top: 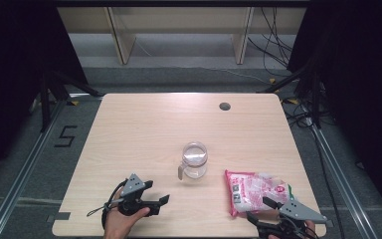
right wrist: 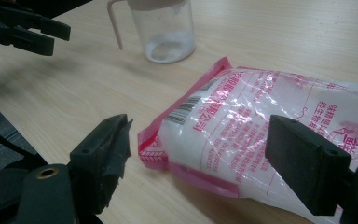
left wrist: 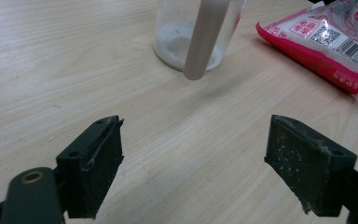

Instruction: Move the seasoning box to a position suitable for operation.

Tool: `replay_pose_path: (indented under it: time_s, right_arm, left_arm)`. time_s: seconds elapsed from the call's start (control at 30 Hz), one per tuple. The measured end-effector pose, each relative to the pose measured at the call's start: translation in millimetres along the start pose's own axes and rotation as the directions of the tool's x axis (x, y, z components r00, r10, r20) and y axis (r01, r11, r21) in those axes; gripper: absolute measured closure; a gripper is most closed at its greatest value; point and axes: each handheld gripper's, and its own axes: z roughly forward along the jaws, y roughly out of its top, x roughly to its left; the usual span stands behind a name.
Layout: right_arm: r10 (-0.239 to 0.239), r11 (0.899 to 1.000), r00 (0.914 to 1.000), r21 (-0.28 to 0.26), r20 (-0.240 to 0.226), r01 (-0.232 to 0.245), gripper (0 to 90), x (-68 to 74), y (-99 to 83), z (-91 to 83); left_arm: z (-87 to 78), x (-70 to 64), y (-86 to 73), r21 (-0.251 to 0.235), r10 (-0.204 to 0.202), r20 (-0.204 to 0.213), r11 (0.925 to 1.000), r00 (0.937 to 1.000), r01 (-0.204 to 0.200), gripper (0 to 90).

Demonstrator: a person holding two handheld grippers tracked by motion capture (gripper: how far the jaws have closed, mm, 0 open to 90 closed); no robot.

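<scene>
Near the front right corner of the table (top: 129,119) lies the pink-and-white sealed bag (top: 256,191), flat on the wood, its barcode end turned toward the clear jug (top: 194,160) that stands upright near the middle, well apart from it. A thin layer of white powder sits in the jug's bottom, and its handle points toward my side. My right gripper (right wrist: 198,158) hangs just short of the bag's near edge, jaws spread wide with that edge between them, gripping nothing. My left gripper (left wrist: 193,158) is also wide open and empty, low over bare wood, aimed at the jug's handle but not touching it. I judge this the approach before the first grasp. Next I should bring the right jaws down over the bag's rim and close on the film, not the loose contents, while the left steadies the jug.
</scene>
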Motion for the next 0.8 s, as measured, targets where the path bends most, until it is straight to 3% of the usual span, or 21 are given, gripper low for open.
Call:
replay_pose_path:
  time_s: [0.03, 0.13, 0.23, 0.27, 0.37, 0.43, 0.6, 0.8]
  right_arm:
    - [0.003, 1.000, 1.0000, 0.001, -0.002, -0.003, 22.6, 0.3, 0.0, -0.2]
    - [0.009, 1.000, 1.0000, 0.004, -0.003, -0.009, 22.1, 0.6, 0.0, -0.4]
    - [0.008, 1.000, 1.0000, 0.003, -0.003, -0.008, 21.6, 0.4, 0.0, 0.0]
    - [-0.028, 1.000, 0.9996, -0.011, -0.007, 0.027, 21.3, -2.9, 0.3, 1.2]
    - [-0.016, 1.000, 0.9999, -0.003, 0.001, 0.016, 20.8, -1.5, 0.0, 0.7]
    - [-0.047, 0.999, 0.9988, -0.012, -0.012, 0.047, 20.2, -3.2, 0.4, 2.4]
    - [-0.039, 0.999, 0.9992, -0.011, -0.006, 0.039, 20.3, -2.1, 0.4, 1.6]
    - [-0.041, 0.999, 0.9991, -0.013, -0.010, 0.041, 19.6, -1.7, 0.3, 2.4]
  left_arm:
    - [-0.9, 1.3, 0.6, 0.021, 0.024, -0.009, 0.9995, 0.9997, -0.024, 17.9]
    - [0.0, -0.8, 0.3, 0.007, 0.003, -0.006, 1.0000, 1.0000, -0.003, 18.1]
    - [-0.4, -0.4, 0.0, 0.017, 0.018, -0.019, 0.9997, 0.9997, -0.018, 17.4]
    - [0.5, -0.7, 0.0, 0.015, 0.017, -0.024, 0.9997, 0.9996, -0.017, 17.4]
    - [0.9, -1.1, 0.0, 0.004, 0.012, -0.020, 0.9999, 0.9997, -0.012, 17.4]
    - [0.5, -1.7, 1.2, 0.002, 0.029, -0.010, 0.9996, 0.9995, -0.029, 17.4]
    - [0.9, -4.7, 3.9, -0.017, 0.027, -0.022, 0.9995, 0.9994, -0.027, 18.3]
    - [4.6, -8.3, 11.2, -0.015, 0.029, 0.015, 0.9995, 0.9995, -0.029, 18.3]
